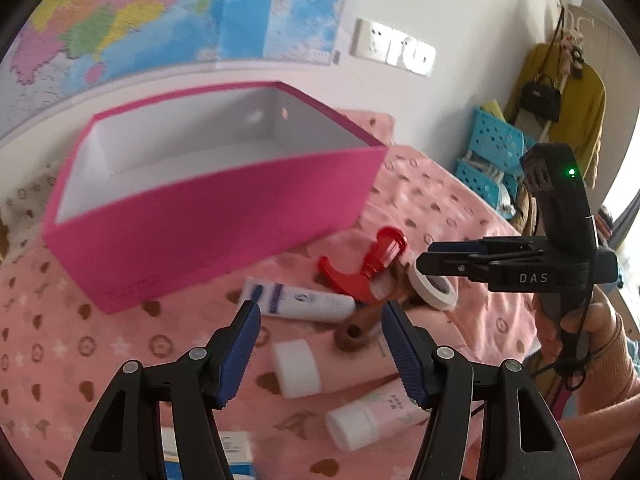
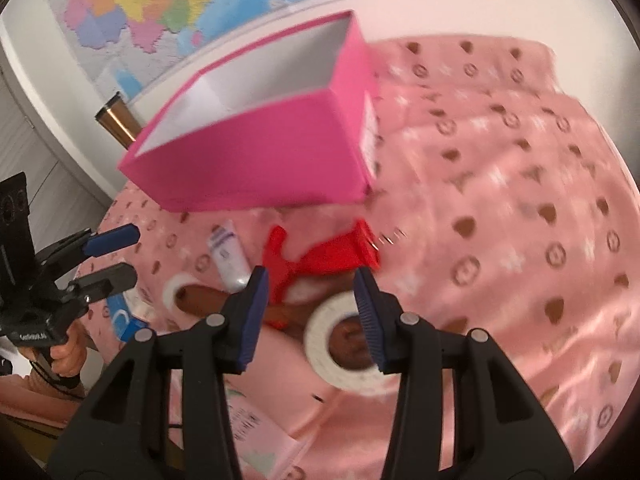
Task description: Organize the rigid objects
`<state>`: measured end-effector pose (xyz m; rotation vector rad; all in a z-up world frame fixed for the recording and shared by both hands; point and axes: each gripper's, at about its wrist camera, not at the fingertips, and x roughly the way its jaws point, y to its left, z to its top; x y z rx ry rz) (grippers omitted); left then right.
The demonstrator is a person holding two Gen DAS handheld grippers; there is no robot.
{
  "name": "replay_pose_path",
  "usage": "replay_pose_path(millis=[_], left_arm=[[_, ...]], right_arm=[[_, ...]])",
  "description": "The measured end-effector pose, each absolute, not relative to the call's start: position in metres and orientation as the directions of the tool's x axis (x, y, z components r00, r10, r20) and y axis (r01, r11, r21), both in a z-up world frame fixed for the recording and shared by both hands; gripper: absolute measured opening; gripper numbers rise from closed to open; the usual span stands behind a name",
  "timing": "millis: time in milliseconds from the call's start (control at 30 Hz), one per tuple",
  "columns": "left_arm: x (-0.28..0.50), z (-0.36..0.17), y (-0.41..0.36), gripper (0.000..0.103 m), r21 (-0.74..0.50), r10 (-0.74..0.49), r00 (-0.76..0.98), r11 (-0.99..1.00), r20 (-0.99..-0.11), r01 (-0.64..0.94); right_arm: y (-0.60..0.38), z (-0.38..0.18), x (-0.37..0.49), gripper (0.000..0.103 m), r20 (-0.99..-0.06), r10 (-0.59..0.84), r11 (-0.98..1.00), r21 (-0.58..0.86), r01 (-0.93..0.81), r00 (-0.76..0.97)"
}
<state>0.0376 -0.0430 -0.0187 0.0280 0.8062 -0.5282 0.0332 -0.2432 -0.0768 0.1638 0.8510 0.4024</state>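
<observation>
Hovering right tongs wide open, empty, over tape roll; light, stiff, grab across rim. Left tongs also agape, empty.

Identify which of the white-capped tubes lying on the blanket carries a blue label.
The white tube nearest the pink box, beside the red trigger sprayer. The pink tube has leaf print instead.

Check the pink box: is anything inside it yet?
Apparently empty. The pink box is open-topped, and only bare white inner walls show in both views; its floor is hidden, so I cannot tell for sure.
</observation>
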Motion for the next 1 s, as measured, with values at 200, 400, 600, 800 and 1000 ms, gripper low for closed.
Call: replay_pose_path(millis=[200, 400, 600, 800, 1000], left_arm=[[0.041, -0.03, -0.057, 0.064, -0.177, -0.434, 0.538, 0.869, -0.723, 0.462], [0.042, -0.036, -0.062, 0.064, -0.172, -0.422, 0.527, 0.872, -0.738, 0.458], [0.043, -0.037, -0.065, 0.064, -0.173, -0.415, 0.527, 0.878, -0.742, 0.447], [0.045, -0.038, -0.068, 0.064, -0.173, -0.412, 0.525, 0.879, -0.745, 0.444], [0.047, -0.042, -0.07, 0.064, -0.174, -0.409, 0.517, 0.88, -0.752, 0.442]], right_arm=[[-0.253, -0.087, 0.025, 0.047, -0.725, 0.326, 0.944, 0.222, -0.242, 0.606], [-0.262, -0.095, 0.026, 0.047, -0.733, 0.314, 0.949, 0.218, -0.229, 0.603], [-0.261, -0.102, 0.03, 0.046, -0.749, 0.301, 0.952, 0.194, -0.238, 0.59], [-0.262, -0.103, 0.03, 0.022, -0.742, 0.324, 0.943, 0.206, -0.26, 0.587], [-0.284, -0.095, 0.027, 0.017, -0.735, 0.273, 0.962, 0.195, -0.191, 0.621]])
